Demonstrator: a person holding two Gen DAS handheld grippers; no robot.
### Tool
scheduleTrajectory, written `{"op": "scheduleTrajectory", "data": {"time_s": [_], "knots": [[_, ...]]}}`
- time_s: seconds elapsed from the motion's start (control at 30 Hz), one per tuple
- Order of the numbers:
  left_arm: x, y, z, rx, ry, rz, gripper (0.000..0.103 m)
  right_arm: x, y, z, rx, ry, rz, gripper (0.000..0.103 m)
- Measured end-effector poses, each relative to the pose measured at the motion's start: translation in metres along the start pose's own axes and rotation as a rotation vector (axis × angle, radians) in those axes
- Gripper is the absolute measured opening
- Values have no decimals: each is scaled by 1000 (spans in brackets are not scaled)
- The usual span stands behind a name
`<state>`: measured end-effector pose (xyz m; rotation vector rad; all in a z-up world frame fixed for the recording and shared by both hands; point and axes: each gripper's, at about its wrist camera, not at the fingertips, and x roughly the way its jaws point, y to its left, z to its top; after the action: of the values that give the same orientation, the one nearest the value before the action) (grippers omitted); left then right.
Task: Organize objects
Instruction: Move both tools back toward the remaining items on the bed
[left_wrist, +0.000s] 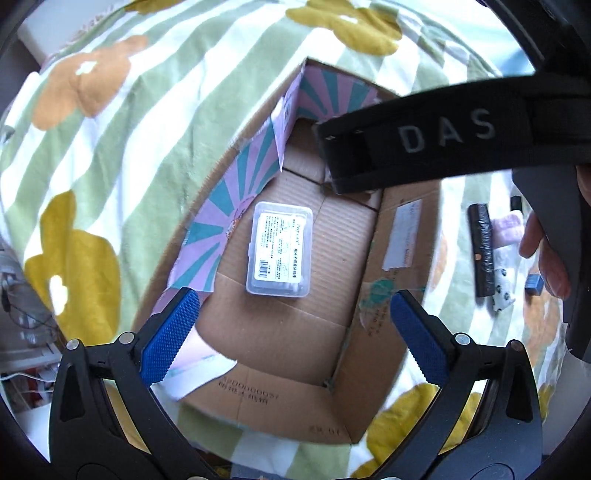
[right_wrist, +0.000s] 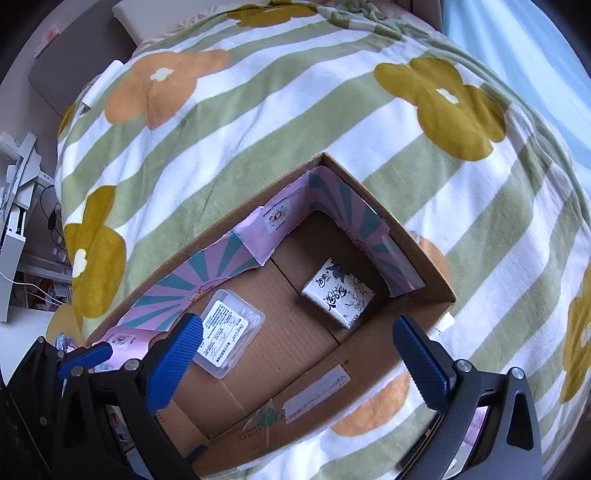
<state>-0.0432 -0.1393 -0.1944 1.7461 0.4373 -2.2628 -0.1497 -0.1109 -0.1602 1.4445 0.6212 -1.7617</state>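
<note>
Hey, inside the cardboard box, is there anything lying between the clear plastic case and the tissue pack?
No. In the right wrist view, only bare cardboard box floor separates the clear plastic case from the tissue pack.

Green-and-white striped blanket (right_wrist: 295, 122) with yellow and orange flowers; brown cardboard box (right_wrist: 424, 258).

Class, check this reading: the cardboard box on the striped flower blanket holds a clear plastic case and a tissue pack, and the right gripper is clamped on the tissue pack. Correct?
Not quite. The right gripper is open and empty; the tissue pack lies free on the floor of the cardboard box, as the right wrist view shows. The clear plastic case and the blanket are as stated.
</note>
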Motion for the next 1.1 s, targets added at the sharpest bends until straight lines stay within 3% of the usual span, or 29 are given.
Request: {"op": "scheduleTrajectory", "data": {"time_s": [0.27, 0.47, 0.87, 1.1], "knots": [[-70, -7, -24, 70, -54, 6, 103, -70, 9, -34, 42, -78, -21, 103], [-111, -15, -38, 116, -65, -29, 103, -118, 5, -73, 145, -136, -61, 103], [-156, -55, -47, 279, -150, -130, 103, -192, -41, -189, 518, -248, -217, 103], [-166, -92, -49, 387, -169, -183, 103, -213, -61, -260, 679, -253, -281, 103]]}}
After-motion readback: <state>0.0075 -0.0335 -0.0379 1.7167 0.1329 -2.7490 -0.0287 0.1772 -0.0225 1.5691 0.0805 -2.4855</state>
